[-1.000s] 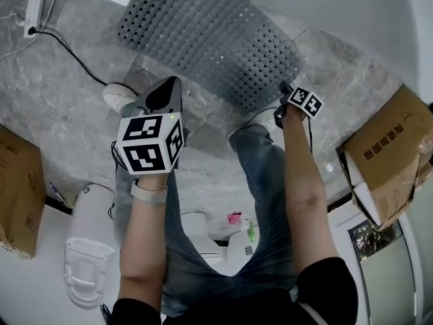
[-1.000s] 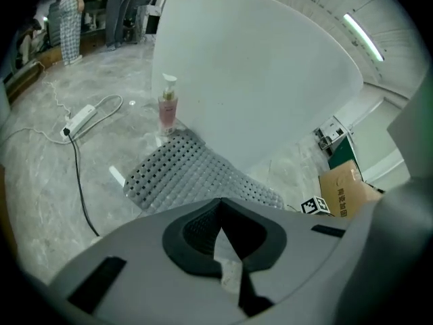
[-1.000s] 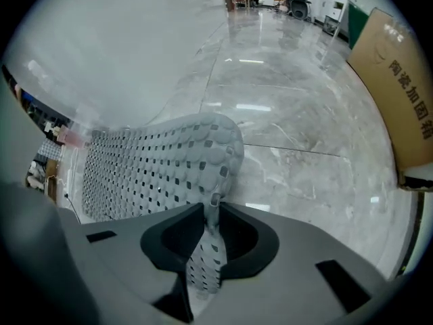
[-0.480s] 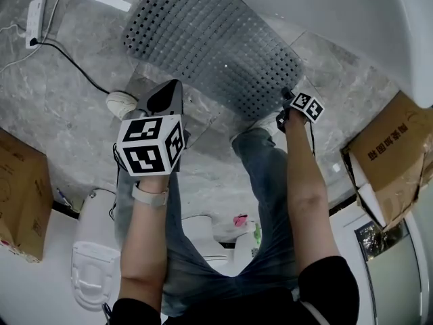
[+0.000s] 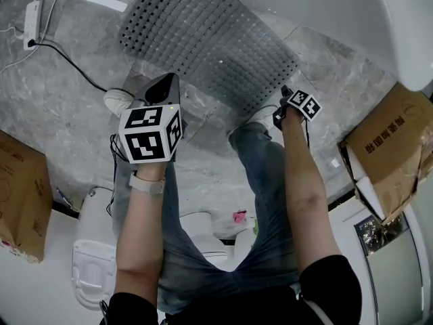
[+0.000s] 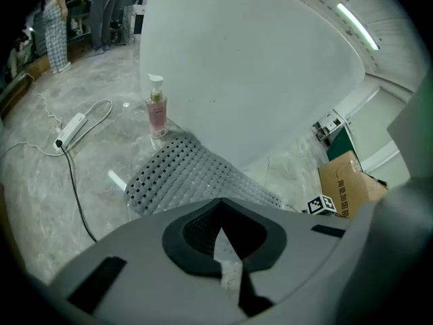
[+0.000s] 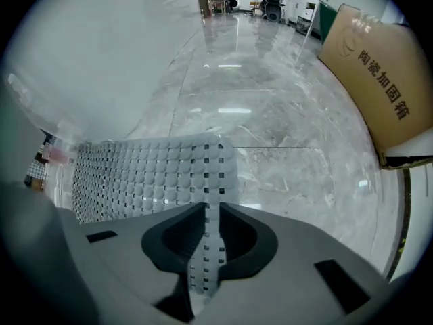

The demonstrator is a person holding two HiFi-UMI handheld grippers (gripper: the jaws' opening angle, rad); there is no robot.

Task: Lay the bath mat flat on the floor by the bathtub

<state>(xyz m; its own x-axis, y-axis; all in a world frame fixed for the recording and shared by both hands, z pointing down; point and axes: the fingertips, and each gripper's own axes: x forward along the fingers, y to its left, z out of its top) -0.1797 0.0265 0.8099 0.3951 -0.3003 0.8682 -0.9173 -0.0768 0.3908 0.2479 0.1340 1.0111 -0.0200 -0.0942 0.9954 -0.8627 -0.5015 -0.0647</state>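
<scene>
The bath mat (image 5: 210,39) looks like matt grey perforated rubber; the floor (image 5: 67,114) is glossy marbled stone; the bathtub (image 5: 338,5) is smooth white.

Grey marble floor (image 5: 67,120): bath mat (image 5: 210,42), power strip (image 5: 32,15), cardboard box (image 5: 389,147).

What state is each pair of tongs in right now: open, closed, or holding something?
Left tongs: closed on the bath mat edge.
Right tongs: gripping the bath mat's edge, having just closed a little further.

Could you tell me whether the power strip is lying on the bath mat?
No, in the head view the power strip lies on bare floor, well apart from the bath mat.
</scene>
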